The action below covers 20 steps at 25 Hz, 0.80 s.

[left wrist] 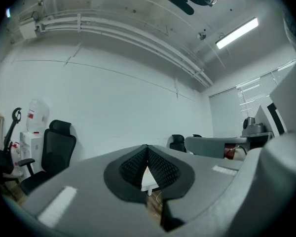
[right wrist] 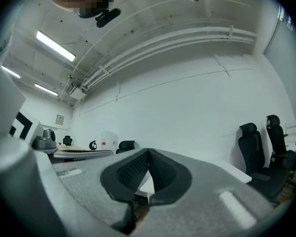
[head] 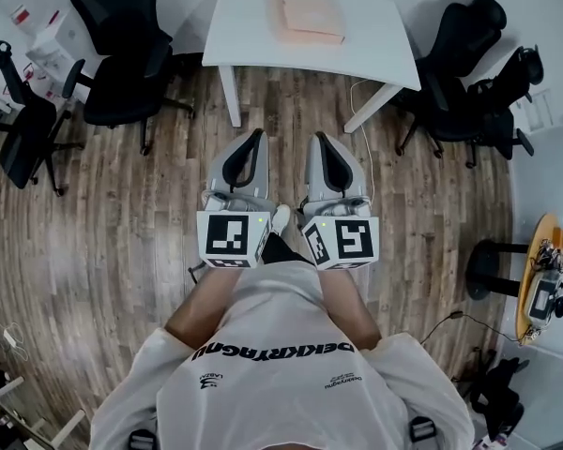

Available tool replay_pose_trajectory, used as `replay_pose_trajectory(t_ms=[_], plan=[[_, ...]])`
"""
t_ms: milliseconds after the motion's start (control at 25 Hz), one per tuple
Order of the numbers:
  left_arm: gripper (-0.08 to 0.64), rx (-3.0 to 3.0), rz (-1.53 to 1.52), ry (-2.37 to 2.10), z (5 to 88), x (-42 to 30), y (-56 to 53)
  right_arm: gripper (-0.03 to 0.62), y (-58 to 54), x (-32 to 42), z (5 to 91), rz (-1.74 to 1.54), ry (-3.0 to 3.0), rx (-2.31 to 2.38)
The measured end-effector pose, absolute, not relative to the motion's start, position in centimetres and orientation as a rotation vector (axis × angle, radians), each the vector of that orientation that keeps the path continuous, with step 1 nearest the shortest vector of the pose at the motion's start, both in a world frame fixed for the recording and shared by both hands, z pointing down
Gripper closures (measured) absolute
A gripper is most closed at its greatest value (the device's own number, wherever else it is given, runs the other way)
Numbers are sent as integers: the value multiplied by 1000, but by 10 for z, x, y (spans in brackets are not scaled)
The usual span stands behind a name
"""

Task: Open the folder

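Seen from above, a person in a white shirt (head: pixel 272 345) stands on a wooden floor (head: pixel 122 214), holding two grey grippers side by side at waist level. Both point level toward the far side of the room.

The left gripper (head: pixel 255 139) has its jaws brought together. In the left gripper view the two black ribbed pads meet at the tip, with nothing between them. The right gripper (head: pixel 321 141) is the same: in its own view the pads touch at the tip and grip nothing. Each gripper carries a cube with black and white square markers at its near end, the left cube (head: pixel 233 239) just beside the right cube (head: pixel 342 242).

The folder (head: pixel 308 15), pale peach, lies flat on a white table (head: pixel 375 45) at the far side of the scene. It looks closed. It sits near the middle of the tabletop, well apart from both grippers and slightly right of the line between them.

Black office chairs stand to either side of the table, one group on the left (head: pixel 122 54) and another on the right (head: pixel 469 73). A small round wooden side table (head: pixel 535 270) stands at the right edge, nearer the person. The left gripper view also shows a water dispenser (left wrist: pixel 33 127) against a white wall.
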<state>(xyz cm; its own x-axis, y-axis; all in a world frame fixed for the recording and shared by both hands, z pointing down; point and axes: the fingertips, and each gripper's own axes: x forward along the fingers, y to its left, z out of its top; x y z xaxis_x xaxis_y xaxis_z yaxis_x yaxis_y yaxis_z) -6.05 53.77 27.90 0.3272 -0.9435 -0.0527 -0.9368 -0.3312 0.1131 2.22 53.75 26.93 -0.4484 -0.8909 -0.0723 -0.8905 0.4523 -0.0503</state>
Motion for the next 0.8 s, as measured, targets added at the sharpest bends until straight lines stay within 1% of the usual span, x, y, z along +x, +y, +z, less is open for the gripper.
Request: replay_pose_trajectory(t_ms=[200,400,560,800], plan=[[569,2520,-158,-1802,268,-45,450,597,446,31,260,-3,2615,-1566],[569,2479,-166,-1815,268,-34,383,597,384,39,261,-10,2649,-1531],[569,2463,-157,-1825,273,-25,348,597,343,46,268,-33,2662,-1528],[569,2432,-121,-1814,293,-33,308,597,301,42,283,-62,2677,-1546]])
